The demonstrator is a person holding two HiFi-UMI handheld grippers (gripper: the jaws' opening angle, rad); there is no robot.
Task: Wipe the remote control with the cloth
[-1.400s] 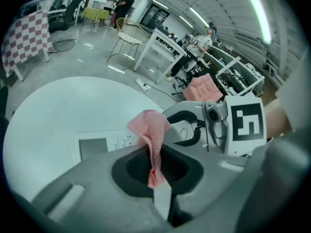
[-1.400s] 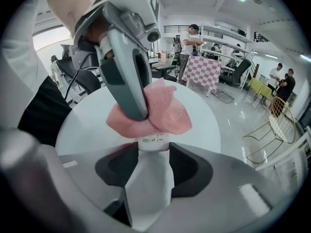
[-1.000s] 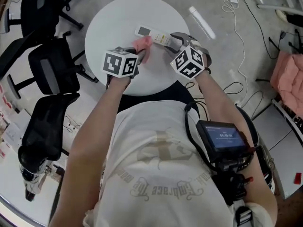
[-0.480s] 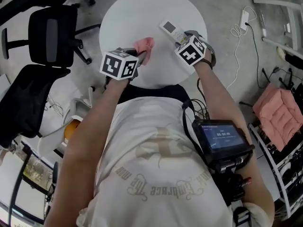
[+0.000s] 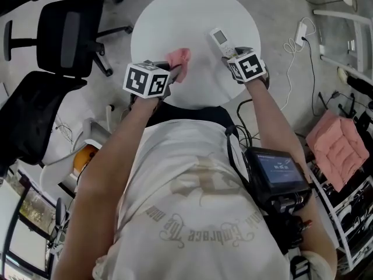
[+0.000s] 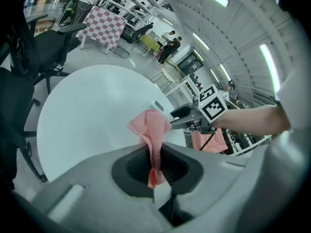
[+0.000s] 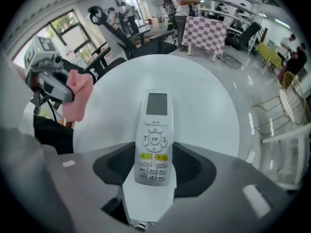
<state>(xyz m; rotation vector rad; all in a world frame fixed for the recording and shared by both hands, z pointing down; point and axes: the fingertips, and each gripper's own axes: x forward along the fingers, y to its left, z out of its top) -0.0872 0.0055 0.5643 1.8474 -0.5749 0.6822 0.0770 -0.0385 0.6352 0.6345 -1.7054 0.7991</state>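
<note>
The grey concrete floor (image 5: 274, 4) runs all round me, with loose cables (image 5: 310, 63) on it. On it stands one round white table (image 5: 175, 16). I count two black office chairs (image 5: 65, 31) to my left and one pink cushion (image 5: 338, 147) to my right.

I hold two grippers over the table's near half. My left gripper (image 5: 170, 70) has its jaws clamped tight on the one pink cloth (image 5: 179, 57), which bunches out beyond them. My right gripper (image 5: 232, 52) points steeply down. Its jaws are closing on the button end of the one white remote control (image 5: 220, 38), with no gap showing at either side. The remote lies face up on the table, screen end away from me.

A second ago the cloth touched the remote; now the two are well apart.
</note>
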